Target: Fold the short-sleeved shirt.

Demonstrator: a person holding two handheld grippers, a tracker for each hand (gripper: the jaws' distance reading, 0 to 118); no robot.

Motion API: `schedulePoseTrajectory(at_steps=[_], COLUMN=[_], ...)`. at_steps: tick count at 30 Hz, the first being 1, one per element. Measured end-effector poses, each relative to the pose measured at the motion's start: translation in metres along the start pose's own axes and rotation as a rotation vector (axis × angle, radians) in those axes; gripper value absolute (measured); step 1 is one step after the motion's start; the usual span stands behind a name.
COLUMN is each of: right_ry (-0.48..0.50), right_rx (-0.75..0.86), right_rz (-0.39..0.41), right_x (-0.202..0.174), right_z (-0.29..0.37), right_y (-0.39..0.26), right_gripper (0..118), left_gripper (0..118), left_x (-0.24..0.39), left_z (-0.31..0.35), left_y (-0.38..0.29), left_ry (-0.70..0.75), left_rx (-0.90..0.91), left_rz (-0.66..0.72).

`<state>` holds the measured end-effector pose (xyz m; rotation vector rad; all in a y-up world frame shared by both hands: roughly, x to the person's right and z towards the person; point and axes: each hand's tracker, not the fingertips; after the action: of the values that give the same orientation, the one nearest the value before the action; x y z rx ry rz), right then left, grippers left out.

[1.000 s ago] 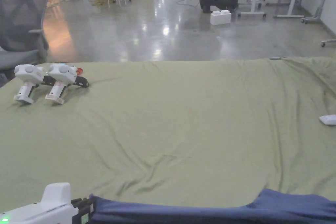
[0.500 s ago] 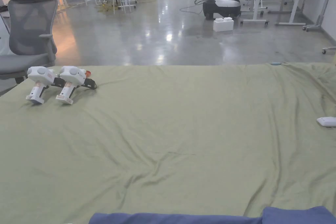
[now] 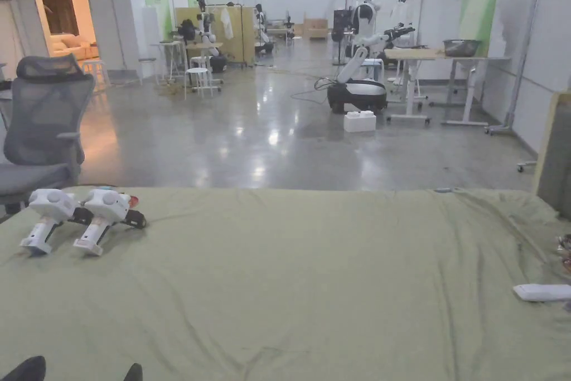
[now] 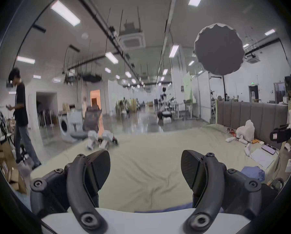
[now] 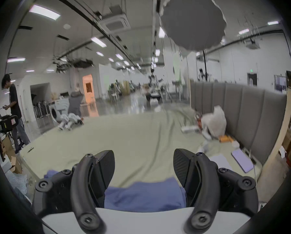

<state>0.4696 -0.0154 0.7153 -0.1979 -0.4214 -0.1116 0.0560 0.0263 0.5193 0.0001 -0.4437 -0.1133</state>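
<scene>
While the blue shirt (image 5: 144,195) lies bunched at bottom centre of the right gripper view, on the green bed sheet (image 3: 312,287), my right hand-held gripper (image 5: 143,166) and left hand-held gripper (image 4: 145,168) both gape, empty. Best practice, I judge: spread it flat, then pinch the shoulders.

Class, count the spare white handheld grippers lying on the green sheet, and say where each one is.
2. Both lie side by side near the far left corner of the green sheet: one spare white handheld gripper nearer the edge, the other just right of it. More could be hidden out of frame.
</scene>
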Motion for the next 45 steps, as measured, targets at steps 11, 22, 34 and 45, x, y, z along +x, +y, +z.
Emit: schedulePoseTrajectory(at_steps=[11,22,34,45], right_ry=[0.074,0.067,0.076,0.058], right_rx=[0.121,0.104,-0.066,-0.215], right_rz=[0.108,0.085,0.004,-0.031], right_x=[-0.043,-0.042,-0.026,-0.020], right_z=[0.021,0.018,0.008,-0.002], right_y=[0.024,0.019,-0.015,-0.039], right_gripper=[0,0,0,0], left_gripper=[0,0,80,92], left_x=[0.036,0.026,-0.101,-0.162], left_z=[0.035,0.029,-0.063,-0.122], left_y=[0.028,0.029,-0.109,-0.274], left_ry=[-0.047,-0.115,-0.243,-0.273], left_rx=[0.107,0.055,-0.470,-0.717], left_rz=[-0.068,0.028,0.626,1.053])
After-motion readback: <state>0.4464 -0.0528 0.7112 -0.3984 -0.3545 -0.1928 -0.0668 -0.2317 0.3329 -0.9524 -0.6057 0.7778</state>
